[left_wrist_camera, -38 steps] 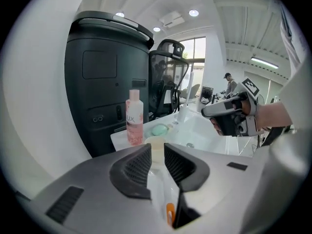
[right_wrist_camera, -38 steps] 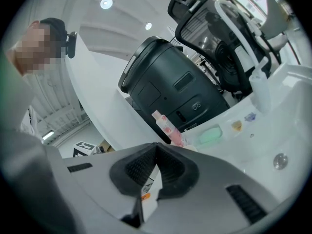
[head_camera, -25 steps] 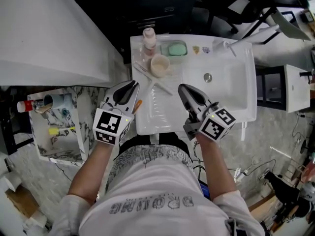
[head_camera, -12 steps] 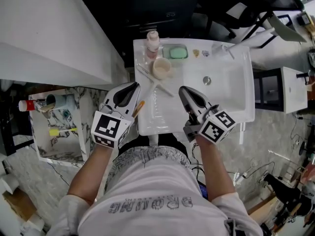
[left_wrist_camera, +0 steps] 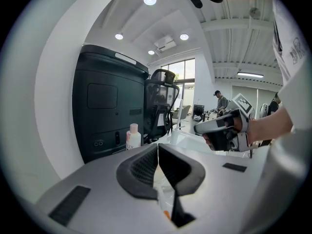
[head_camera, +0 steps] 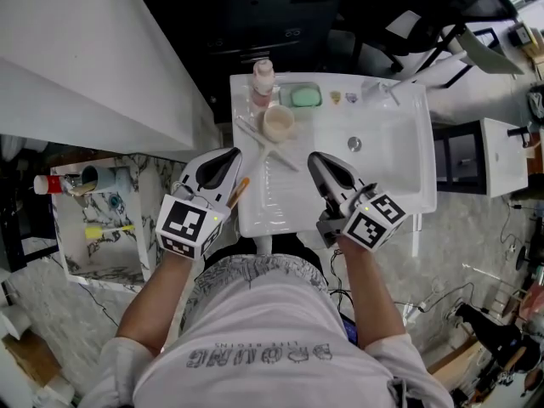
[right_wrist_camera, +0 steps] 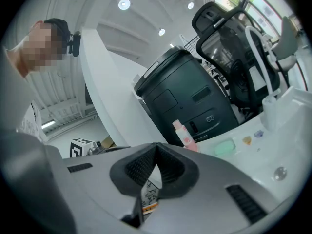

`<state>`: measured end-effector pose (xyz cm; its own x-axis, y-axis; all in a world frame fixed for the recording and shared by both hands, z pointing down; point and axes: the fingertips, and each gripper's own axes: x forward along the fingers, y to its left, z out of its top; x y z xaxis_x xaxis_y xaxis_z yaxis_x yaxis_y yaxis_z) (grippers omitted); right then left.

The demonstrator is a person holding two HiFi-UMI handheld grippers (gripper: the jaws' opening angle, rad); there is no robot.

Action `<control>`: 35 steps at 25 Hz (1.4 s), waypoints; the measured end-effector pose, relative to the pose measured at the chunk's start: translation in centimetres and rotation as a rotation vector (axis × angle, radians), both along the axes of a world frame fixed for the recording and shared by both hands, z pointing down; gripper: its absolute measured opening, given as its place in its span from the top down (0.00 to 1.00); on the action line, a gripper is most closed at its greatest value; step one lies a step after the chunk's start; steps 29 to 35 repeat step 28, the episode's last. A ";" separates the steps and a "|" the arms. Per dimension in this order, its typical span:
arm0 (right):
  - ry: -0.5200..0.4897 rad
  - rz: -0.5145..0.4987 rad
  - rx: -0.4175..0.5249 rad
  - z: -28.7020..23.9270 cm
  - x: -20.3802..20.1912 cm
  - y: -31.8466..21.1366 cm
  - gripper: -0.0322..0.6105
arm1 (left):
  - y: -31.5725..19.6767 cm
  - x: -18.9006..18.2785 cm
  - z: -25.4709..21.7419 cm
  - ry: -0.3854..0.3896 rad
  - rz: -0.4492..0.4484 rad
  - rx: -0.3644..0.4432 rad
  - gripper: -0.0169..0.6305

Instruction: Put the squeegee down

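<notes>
The squeegee (head_camera: 269,145) lies flat on the white washbasin top (head_camera: 280,215), just ahead of the left gripper (head_camera: 227,155) and to its inner side. Its long blade (head_camera: 287,157) runs slantwise between the two grippers, and the orange handle tip (head_camera: 240,183) ends right beside the left gripper's nose.

We judge it light and stiff: a thin plastic stem with a softer wiping edge, likely to skid on the smooth glazed surface. The place to take it is across the narrow handle, a little up from the orange tip. A grip on the blade would bend the blade edge or let the tool swing.

The left gripper's jaws have just been closing, and in the left gripper view (left_wrist_camera: 158,152) the ribbed pads meet with nothing pinched between them. The handle shows only through the gap under the tips. It hangs above the counter edge and, as far as we can see, touches nothing.

The right gripper (head_camera: 317,157) also has its pads pressed together on nothing in the right gripper view (right_wrist_camera: 156,152), with the squeegee off to its inner side.
</notes>
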<state>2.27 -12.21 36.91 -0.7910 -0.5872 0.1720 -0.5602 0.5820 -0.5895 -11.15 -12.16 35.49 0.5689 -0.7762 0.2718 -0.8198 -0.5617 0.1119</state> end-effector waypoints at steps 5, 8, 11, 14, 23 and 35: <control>0.003 -0.011 -0.002 0.0 0.0 0.1 0.94 | 0.2 0.5 -0.2 0.002 0.013 -0.001 0.94; 0.009 -0.018 -0.008 0.2 0.0 0.2 0.94 | 0.3 0.6 -0.2 0.002 0.016 -0.002 0.94; 0.011 -0.022 -0.008 0.2 0.0 0.2 0.94 | 0.3 0.7 -0.1 -0.002 0.017 -0.006 0.94; 0.015 -0.022 -0.011 0.4 0.1 0.2 0.94 | 0.3 0.9 0.0 -0.001 0.017 -0.009 0.94; 0.015 -0.020 -0.022 0.7 0.5 0.2 0.94 | 0.2 1.4 -0.1 0.002 0.017 -0.014 0.94; 0.012 -0.021 -0.022 0.8 0.5 -0.1 0.94 | -0.1 1.4 -0.1 0.003 0.015 -0.015 0.94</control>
